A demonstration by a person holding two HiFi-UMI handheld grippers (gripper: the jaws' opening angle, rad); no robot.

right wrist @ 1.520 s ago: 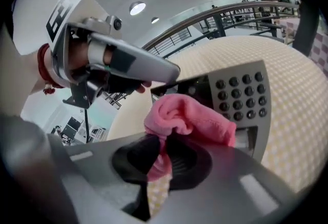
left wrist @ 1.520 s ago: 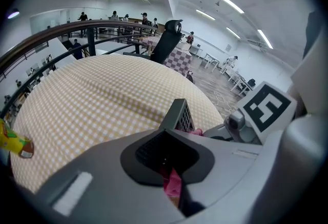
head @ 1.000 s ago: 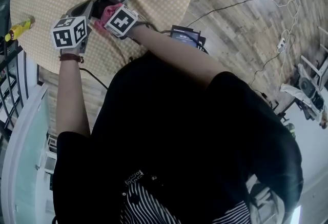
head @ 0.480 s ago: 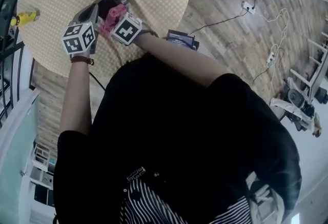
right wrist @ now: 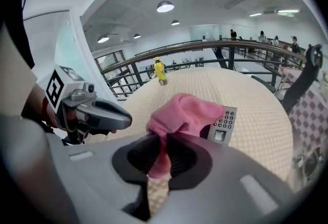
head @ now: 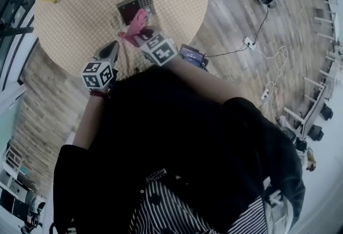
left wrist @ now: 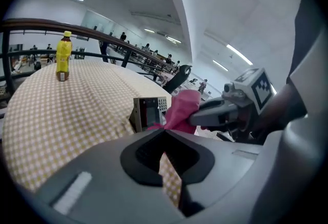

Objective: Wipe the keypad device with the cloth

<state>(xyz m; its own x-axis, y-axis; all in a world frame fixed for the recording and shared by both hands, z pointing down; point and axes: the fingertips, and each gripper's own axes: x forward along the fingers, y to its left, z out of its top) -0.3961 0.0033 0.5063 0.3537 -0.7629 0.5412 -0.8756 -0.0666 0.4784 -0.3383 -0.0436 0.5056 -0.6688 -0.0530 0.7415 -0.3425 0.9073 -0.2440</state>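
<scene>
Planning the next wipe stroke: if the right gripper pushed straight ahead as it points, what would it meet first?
Most likely the grey keypad device, which sits just behind the pink cloth clamped in the right gripper, slightly right of centre. The gap between them is hard to judge.

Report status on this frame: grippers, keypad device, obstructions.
Left gripper shut, empty. Right gripper shut on pink cloth, at near edge of keypad device; contact unclear. Yellow bottle far off, path clear.
</scene>
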